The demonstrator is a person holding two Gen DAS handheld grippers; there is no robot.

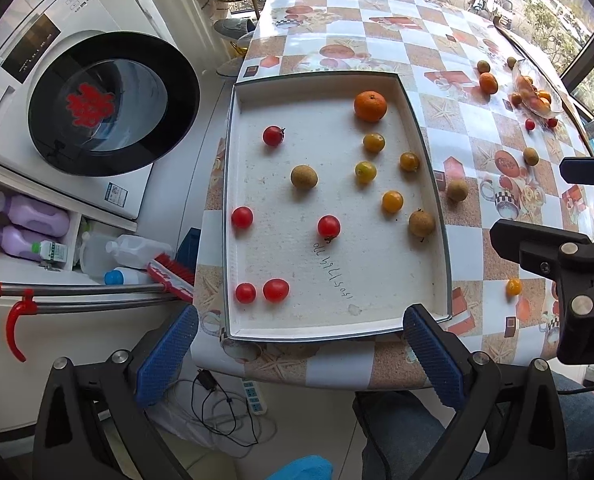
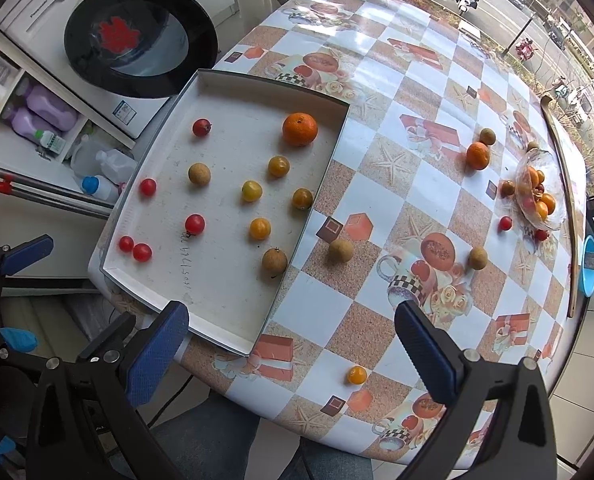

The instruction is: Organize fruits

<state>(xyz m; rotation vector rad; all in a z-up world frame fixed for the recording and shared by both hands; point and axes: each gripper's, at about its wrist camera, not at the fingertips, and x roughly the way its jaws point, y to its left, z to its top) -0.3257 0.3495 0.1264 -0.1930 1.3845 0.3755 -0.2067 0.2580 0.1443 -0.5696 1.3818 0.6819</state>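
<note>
A white tray (image 1: pixel 425 136) (image 2: pixel 329 160) on the table holds several red cherry tomatoes (image 1: pixel 329 226), yellow-orange kumquats (image 1: pixel 392 201), brown longans (image 1: pixel 304 176) and one orange (image 1: pixel 370 106) (image 2: pixel 300 129). Loose on the table lie a kumquat (image 2: pixel 357 375) (image 1: pixel 513 287), longans (image 2: pixel 340 250), an orange (image 2: pixel 477 155) and red tomatoes (image 2: pixel 505 223). A glass bowl (image 2: pixel 553 216) at the far right holds more fruit. My left gripper (image 1: pixel 301 354) is open and empty before the tray's near edge. My right gripper (image 2: pixel 291 354) is open and empty above the table's near edge, the loose kumquat just ahead.
A washing machine (image 1: pixel 97 100) stands left of the table, with detergent bottles (image 1: pixel 33 216) and a broom (image 1: pixel 169 272) below. A power strip and cables (image 1: pixel 253 396) lie on the floor. A wooden stick (image 2: pixel 565 200) lies along the table's far right edge.
</note>
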